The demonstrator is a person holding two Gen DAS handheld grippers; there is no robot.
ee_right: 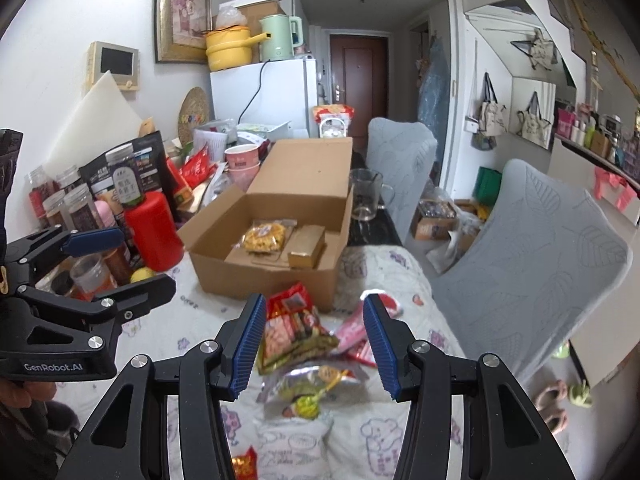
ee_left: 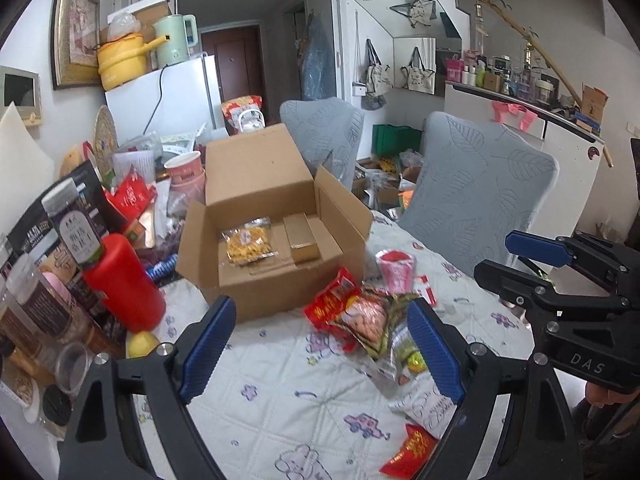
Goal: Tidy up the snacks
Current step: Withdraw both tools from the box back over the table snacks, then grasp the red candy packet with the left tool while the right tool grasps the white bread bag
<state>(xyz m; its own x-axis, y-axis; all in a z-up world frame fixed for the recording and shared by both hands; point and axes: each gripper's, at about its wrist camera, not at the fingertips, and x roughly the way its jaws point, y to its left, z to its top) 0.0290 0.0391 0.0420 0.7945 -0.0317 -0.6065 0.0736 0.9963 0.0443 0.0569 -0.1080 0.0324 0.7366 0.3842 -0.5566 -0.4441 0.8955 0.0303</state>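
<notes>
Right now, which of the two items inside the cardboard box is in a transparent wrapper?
The yellow snack packet, lying on the left side of the box floor. The gold box beside it is opaque.

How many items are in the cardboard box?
2 visible: a yellow snack packet lying left of centre on the cardboard box floor, and a gold box to its right. The near wall may hide more.

An open cardboard box (ee_right: 264, 264) sits mid-table, its top clear from above, with bare floor beside the two items inside. Bottles and a red canister (ee_right: 154, 234) crowd its left side. Loose snack packets (ee_right: 296, 332) litter the table (ee_left: 280, 392) in front (some quilted cloth stays bare nearer). Two grey chairs (ee_right: 532, 248) close off the right edge.
</notes>
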